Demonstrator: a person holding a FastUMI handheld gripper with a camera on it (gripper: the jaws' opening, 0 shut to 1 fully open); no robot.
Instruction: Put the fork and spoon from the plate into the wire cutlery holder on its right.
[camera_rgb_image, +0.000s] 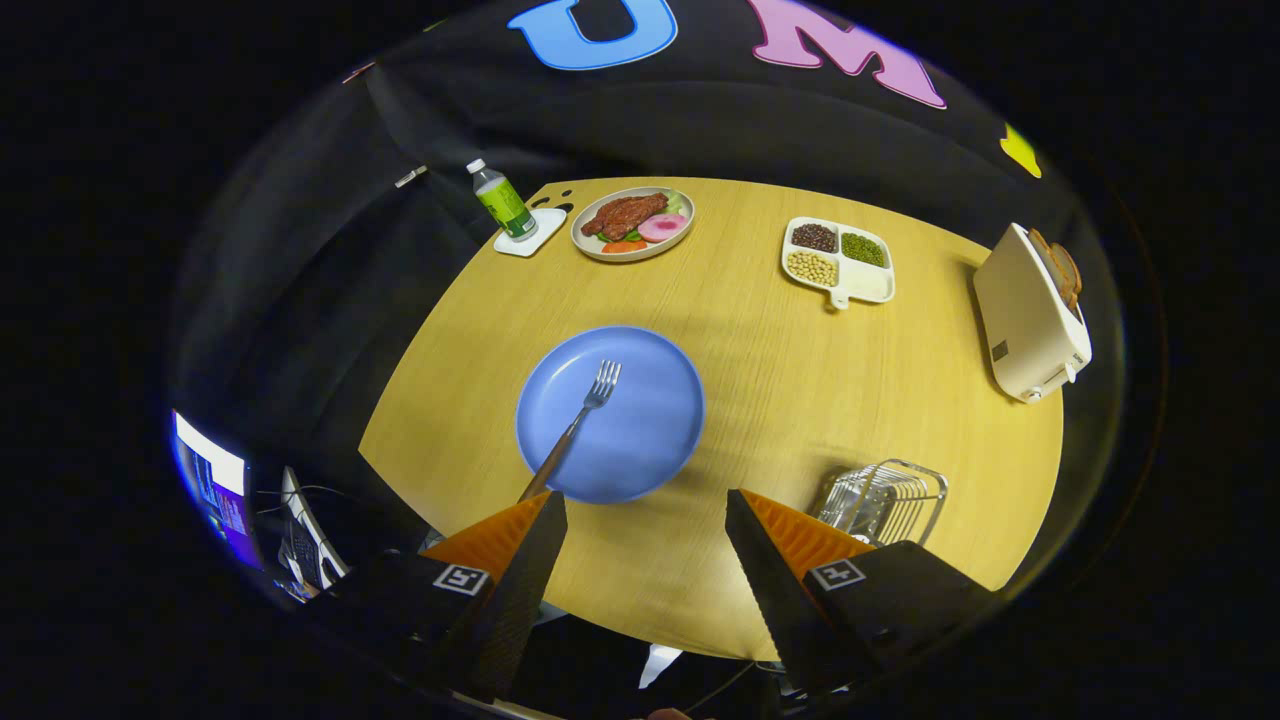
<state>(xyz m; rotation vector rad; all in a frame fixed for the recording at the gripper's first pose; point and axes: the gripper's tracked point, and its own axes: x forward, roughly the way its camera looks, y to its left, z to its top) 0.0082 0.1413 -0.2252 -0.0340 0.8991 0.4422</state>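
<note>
1. The fork (585, 415) lies on the blue plate (650, 440) in the middle of the frame, just ahead of the fingers. Its tines point toward the top of the frame at the plate's centre. Its handle runs down and left over the plate's near rim, and the end passes behind the left finger.
2. I judge the fork light, rigid and slick: thin metal with a darker, coppery handle. It should not bend, but it could swivel or slip between the pads if pinched off-centre.
3. The likeliest hold is on the handle where it overhangs the rim, since there is room under it there. The tine end lies flat on the plate and would be hard to get under.
4. The gripper (645, 520) hangs open above the table's near edge at lower centre. Its orange-faced fingers are spread wide and nothing is between them.
5. I cannot make out a spoon on the plate.
6. The wire cutlery holder (885, 500) sits at lower right, right of the plate and just beyond the right finger. It looks like thin, shiny chrome wire, and I judge it light enough to shift or tip if the fork knocks it. What it holds I cannot tell.
7. A white toaster (1025, 315) stands well apart at the right edge of the table.
</note>
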